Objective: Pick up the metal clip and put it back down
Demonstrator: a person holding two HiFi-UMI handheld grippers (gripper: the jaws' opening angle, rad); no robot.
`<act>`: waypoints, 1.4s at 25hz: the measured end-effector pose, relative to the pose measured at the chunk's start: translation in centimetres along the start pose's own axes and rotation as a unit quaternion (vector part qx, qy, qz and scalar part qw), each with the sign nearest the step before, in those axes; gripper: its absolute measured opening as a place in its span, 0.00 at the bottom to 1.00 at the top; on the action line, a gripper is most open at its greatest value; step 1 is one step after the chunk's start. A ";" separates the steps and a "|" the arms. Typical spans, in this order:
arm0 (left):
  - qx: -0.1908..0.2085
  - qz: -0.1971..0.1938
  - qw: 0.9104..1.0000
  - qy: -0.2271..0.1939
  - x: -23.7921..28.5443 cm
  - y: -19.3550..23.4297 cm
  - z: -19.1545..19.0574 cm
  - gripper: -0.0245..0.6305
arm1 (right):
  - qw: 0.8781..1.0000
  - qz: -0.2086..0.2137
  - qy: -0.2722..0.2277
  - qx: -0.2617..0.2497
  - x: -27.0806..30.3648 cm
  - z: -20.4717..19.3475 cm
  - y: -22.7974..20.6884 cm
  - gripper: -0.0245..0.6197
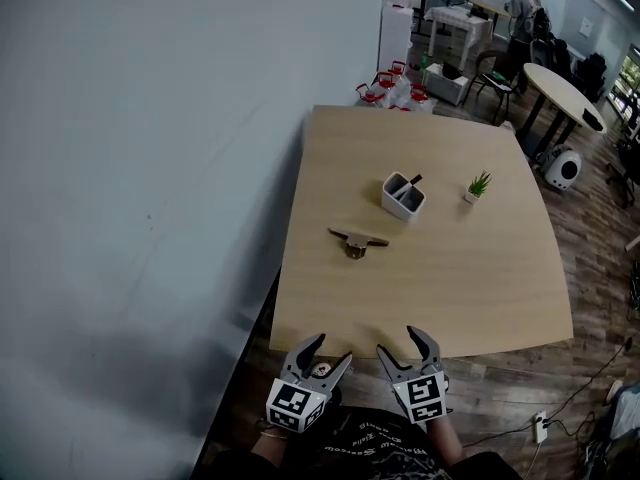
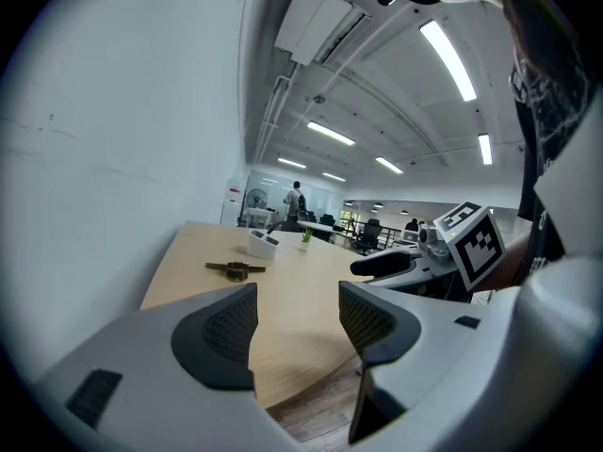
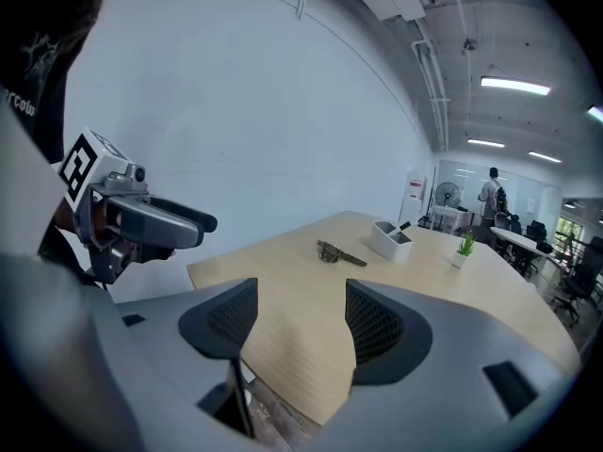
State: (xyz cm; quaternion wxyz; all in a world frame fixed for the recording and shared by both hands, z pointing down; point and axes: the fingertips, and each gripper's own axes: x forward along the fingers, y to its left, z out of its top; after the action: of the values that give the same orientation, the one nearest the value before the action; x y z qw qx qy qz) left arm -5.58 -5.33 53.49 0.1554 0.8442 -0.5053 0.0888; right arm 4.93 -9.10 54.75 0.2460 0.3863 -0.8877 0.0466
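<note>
The metal clip (image 1: 356, 241) lies flat near the middle of the wooden table (image 1: 480, 278), dark with two thin arms spread sideways. It also shows small in the left gripper view, clip (image 2: 236, 269), and in the right gripper view, clip (image 3: 337, 252). My left gripper (image 1: 327, 353) and right gripper (image 1: 402, 340) hover side by side at the table's near edge, well short of the clip. Both stand open with nothing between the fingers. In each gripper view the other gripper appears to the side.
A white desk organizer (image 1: 403, 196) and a small potted plant (image 1: 478, 186) stand behind the clip. A pale wall runs along the left. Beyond the table are bottles (image 1: 392, 90), an oval table (image 1: 562, 93), chairs and a person far off.
</note>
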 end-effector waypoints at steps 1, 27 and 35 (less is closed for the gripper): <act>0.000 -0.007 1.000 0.000 0.5 0.8 0.3 0.44 | 1.000 -0.008 0.002 0.000 0.8 0.3 -0.2 0.51; -0.011 -0.014 1.000 0.015 5.8 13.1 2.4 0.44 | 0.999 -0.027 0.011 -0.040 12.3 7.7 -3.1 0.51; -0.036 0.034 0.999 -0.003 5.5 14.8 3.8 0.44 | 0.994 0.005 0.019 -0.107 16.3 11.0 -5.6 0.50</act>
State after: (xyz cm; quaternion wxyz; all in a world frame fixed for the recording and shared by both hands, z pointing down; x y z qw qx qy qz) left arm -16.04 -17.72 54.18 0.1813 0.8206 -0.5371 0.0729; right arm -5.02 -26.79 52.20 0.3025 0.3523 -0.8847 -0.0404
